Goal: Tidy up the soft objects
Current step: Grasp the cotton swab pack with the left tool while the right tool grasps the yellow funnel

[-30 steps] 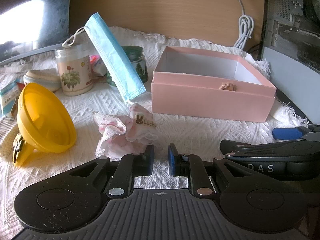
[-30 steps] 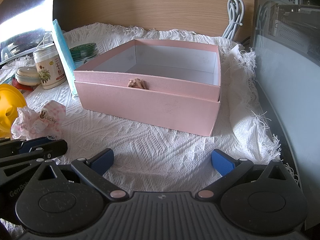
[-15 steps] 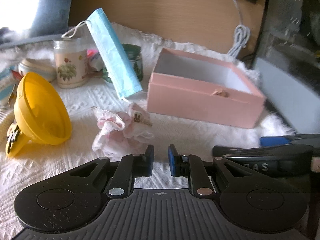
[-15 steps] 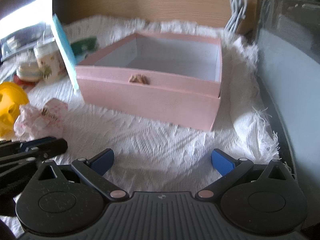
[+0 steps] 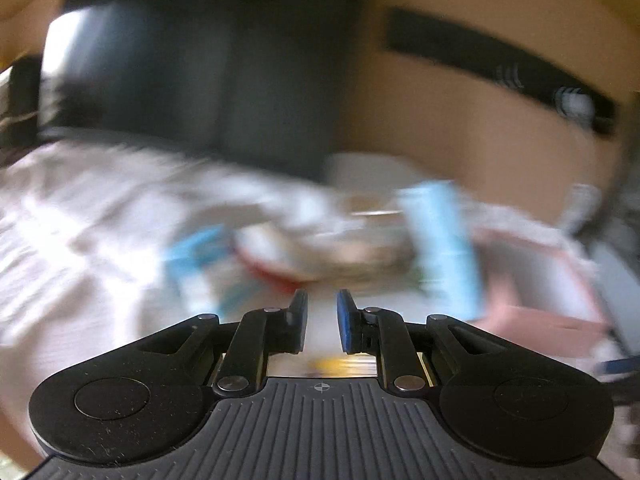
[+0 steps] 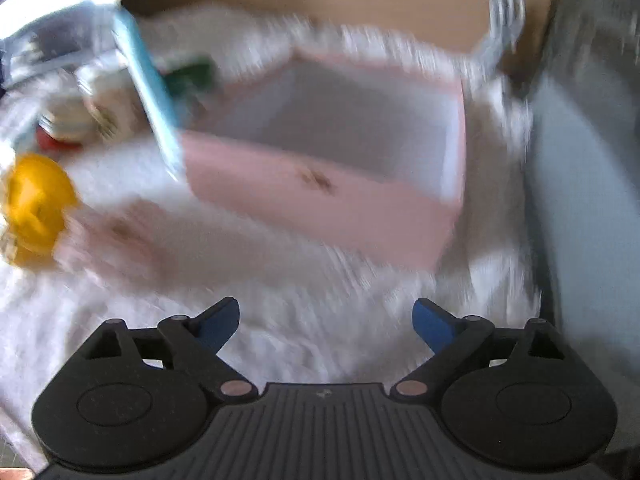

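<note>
Both views are motion-blurred. My left gripper (image 5: pixel 322 300) is shut with only a narrow gap and nothing in it; it hangs above the white cloth, facing the clutter at the back. A blue face mask (image 5: pixel 440 248) leans just right of it. My right gripper (image 6: pixel 326 312) is open, its jaws closing slightly, with nothing between them. Ahead of it sits the open pink box (image 6: pixel 320 200), which looks empty. The small pink frilly cloth (image 6: pixel 116 240) lies left of the box. The blue mask (image 6: pixel 148 92) leans over the box's left corner.
A yellow funnel (image 6: pixel 36 204) lies at the far left. Jars (image 6: pixel 100 100) and a green lidded tin (image 6: pixel 192 72) stand behind the mask. A white textured tablecloth (image 6: pixel 320 292) covers the table. A grey case (image 6: pixel 592 200) borders the right side, and a dark monitor (image 5: pixel 200 80) stands behind.
The left gripper has swung quickly left and upward; the pink cloth and funnel have left its view. The right gripper has risen a little and its jaws have narrowed slightly.
</note>
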